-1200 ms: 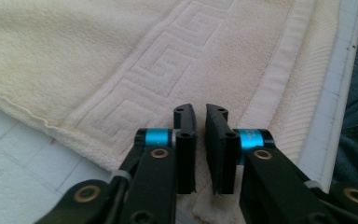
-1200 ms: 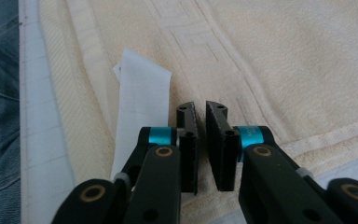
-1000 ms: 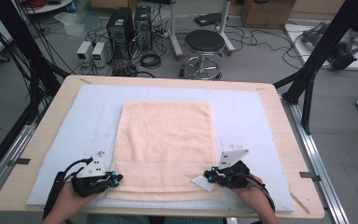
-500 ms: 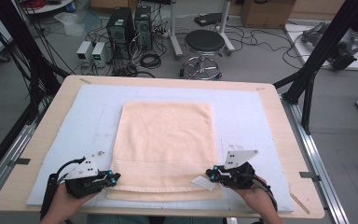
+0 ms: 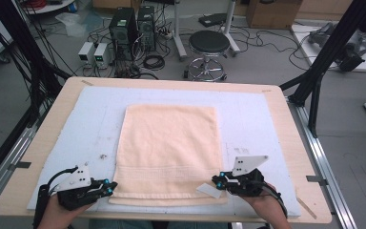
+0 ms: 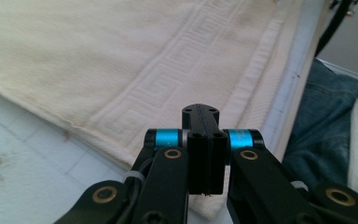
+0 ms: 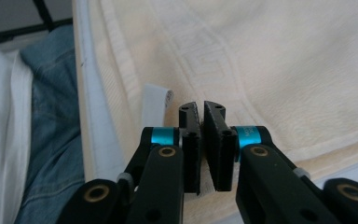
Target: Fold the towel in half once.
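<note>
At the near edge of the tabletop [image 5: 286, 119], the left claw [image 5: 108, 187] is closed tight with nothing between its jaws, poised just off the towel's [image 5: 169, 143] near left corner. The right claw [image 5: 217, 180] sits at the near right corner; its jaws have just been opening and stand a narrow slit apart, no cloth between them in the right gripper view. The towel lies flat and square on the white mat [image 5: 95, 119], its patterned hem toward the person.

To take the hem well, I judge both claws should open wider, come in low and level, and slide one jaw under the hem so each bites the cloth alone, not the mat. Matching grips at both corners would keep the edge straight when lifted.

A white tag [image 7: 156, 105] sticks out at the right corner, just beside the right claw, and could be pinched instead of the towel. Beyond the tabletop stand a stool [image 5: 209, 47] and computer boxes [image 5: 133, 28], well apart.
</note>
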Demonstrator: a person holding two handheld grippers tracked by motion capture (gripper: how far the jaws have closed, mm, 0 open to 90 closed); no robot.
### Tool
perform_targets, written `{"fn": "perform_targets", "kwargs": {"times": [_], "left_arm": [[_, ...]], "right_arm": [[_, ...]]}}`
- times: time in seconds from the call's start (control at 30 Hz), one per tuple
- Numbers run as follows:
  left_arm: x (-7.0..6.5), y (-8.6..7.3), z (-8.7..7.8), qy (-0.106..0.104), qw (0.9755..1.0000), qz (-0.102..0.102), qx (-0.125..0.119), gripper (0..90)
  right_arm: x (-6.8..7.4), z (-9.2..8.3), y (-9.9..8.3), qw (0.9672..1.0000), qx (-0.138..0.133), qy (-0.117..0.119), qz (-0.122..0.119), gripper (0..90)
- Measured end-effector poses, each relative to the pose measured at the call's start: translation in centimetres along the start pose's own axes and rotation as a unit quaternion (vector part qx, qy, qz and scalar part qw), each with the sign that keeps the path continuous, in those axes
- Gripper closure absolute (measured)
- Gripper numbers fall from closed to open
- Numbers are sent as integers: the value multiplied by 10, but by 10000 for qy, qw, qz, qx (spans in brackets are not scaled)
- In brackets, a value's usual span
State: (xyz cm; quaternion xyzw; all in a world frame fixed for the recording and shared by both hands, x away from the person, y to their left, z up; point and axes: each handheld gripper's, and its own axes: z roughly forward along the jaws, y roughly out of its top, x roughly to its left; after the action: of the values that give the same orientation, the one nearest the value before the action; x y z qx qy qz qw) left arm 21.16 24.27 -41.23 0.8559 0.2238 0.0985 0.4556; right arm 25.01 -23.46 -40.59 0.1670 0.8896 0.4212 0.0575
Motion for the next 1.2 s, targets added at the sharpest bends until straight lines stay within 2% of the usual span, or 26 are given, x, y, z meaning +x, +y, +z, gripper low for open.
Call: {"fn": "perform_targets", "kwargs": {"times": [0.07, 0.1, 0.13, 0.23, 0.27, 0.37, 0.4, 0.47, 0.53, 0.57, 0.63, 0.67, 0.73, 0.83, 0.93, 1.1, 1.2], "left_arm": [[0, 0, 5, -103, 9999, 23, 99, 893], [0, 1, 10, -121, 9998, 40, 161, 863], [1, 1, 12, -144, 9997, 54, 202, 817], [3, -1, 22, -202, 9989, 116, 406, 736], [4, -2, 25, -289, 9984, 129, 478, 702], [4, -7, 33, -444, 9965, 167, 692, 649], [3, -8, 34, -411, 9968, 237, 651, 645], [2, -7, 34, -330, 9966, 289, 696, 676], [0, -7, 35, -230, 9971, 319, 656, 751], [1, -6, 35, -189, 9966, 380, 705, 803], [1, -4, 36, -178, 9969, 295, 710, 852], [1, -4, 36, -164, 9968, 321, 718, 858], [0, -2, 33, -107, 9968, 394, 692, 862], [0, 1, 25, -53, 9986, 319, 417, 863], [-2, 4, 17, -20, 9993, 294, 212, 863], [-8, 4, 8, -2, 9993, 357, 105, 863], [-12, 1, 6, -111, 9991, 367, 167, 863]], "right_arm": [[1, 5, -3, 9999, 138, 19, -40, 712], [1, 7, -4, 9998, 175, 51, 3, 695], [1, 7, -5, 9998, 142, 104, -53, 670], [2, 8, -8, 9997, 89, 230, -79, 622], [2, 9, -9, 9996, 74, 281, -51, 612], [2, 15, -16, 9991, 252, 341, -22, 585], [2, 18, -18, 9989, 326, 318, -68, 585], [5, 24, -20, 9984, 470, 250, -177, 602], [4, 25, -20, 9986, 432, 223, -204, 695], [4, 24, -19, 9985, 451, 217, -202, 772], [5, 24, -17, 9984, 459, 191, -282, 825], [5, 24, -16, 9984, 461, 184, -281, 838], [6, 22, -13, 9986, 421, 121, -285, 841], [5, 14, -9, 9993, 233, 136, -243, 843], [5, 4, -5, 9997, -12, 113, -200, 844], [12, -5, 0, 9993, -145, 127, -312, 843], [16, -7, -2, 9993, -131, 211, -295, 842]]}}
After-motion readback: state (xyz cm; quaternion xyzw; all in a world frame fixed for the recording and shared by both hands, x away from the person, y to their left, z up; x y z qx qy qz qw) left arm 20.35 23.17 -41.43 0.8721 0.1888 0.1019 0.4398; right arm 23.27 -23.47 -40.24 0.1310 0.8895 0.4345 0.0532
